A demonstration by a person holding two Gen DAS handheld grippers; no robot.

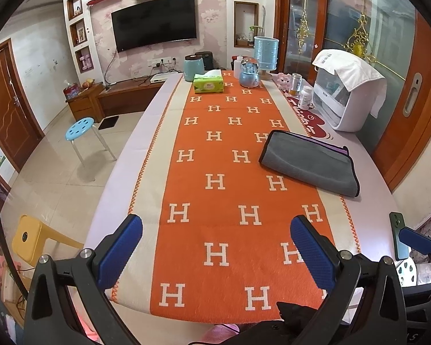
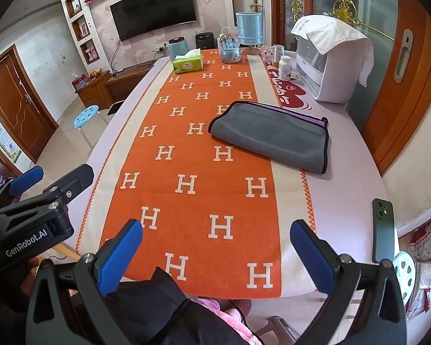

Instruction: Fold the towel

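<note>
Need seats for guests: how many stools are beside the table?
2: a blue stool on the floor left of the table, and a yellow stool nearer, by its left corner. Others may be hidden.

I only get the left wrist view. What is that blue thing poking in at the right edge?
Observer: One finger of the right hand-held gripper; its jaws stand wide open, holding nothing.
Operator: Any writing on these tools?
Observer: The left hand-held gripper reads "GenRobot.AI" on its side.
Operator: And that dark green phone?
Observer: The dark green phone shows whole here, lying with its camera lenses up.
</note>
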